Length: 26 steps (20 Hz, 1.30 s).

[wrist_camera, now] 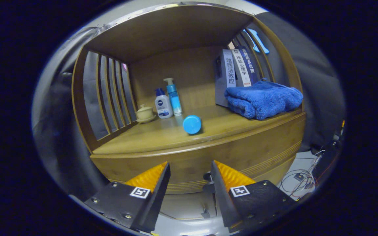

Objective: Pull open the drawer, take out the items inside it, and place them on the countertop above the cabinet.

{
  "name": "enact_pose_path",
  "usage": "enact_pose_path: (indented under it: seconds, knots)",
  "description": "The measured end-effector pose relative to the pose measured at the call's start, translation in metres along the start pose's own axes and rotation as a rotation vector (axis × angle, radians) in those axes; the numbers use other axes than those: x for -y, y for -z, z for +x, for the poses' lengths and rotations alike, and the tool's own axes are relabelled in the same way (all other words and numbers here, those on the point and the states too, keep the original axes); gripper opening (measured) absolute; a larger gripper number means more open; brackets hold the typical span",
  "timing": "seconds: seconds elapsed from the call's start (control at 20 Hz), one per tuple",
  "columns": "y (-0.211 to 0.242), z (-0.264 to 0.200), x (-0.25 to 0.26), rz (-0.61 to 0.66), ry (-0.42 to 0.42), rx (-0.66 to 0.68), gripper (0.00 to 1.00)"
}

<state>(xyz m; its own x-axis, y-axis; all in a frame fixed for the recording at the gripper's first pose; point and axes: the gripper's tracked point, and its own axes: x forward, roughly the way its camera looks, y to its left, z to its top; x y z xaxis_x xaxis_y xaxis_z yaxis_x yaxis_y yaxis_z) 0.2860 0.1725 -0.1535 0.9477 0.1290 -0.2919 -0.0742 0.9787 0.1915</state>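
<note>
Your gripper (189,170) is open wide, and nothing is between its two fingers. The fingers point at the wooden front of the cabinet (258,147), just under the edge of the countertop (162,134). Between the fingertips you see only this wooden front with some fine grooves on it. I cannot tell for sure where the drawer begins or whether it is closed, but the front looks flat and even. Close to the inner side of the right finger there is a small dark part (207,177), maybe a knob, but it is too hidden to be sure.

On the countertop, beyond the fingers, a blue round lid (192,124) faces you, near the front edge. Behind it, towards the back wall, a tall blue pump bottle (173,96) stands upright, and just beside it on the left a shorter white bottle (163,104). Further left, near the slatted side of the shelf, there is a small cream cup with a lid (144,113) on a saucer. On the right side a folded blue towel (263,99) lies on the countertop, and some books (238,68) stand behind it, leaning a little.

On the floor to the right of the cabinet some thin cables (302,182) lie.
</note>
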Motion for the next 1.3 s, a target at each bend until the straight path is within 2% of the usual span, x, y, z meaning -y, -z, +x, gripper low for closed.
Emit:
enact_pose_path:
  seconds: [0.35, 0.85, 1.3]
  knots:
    - [-0.045, -0.063, 0.001, -0.014, 0.027, 0.071, 0.74]
    - [-0.143, -0.17, 0.034, -0.148, 0.167, 0.219, 0.74]
    - [-0.16, -0.236, 0.034, -0.17, 0.171, 0.33, 0.74]
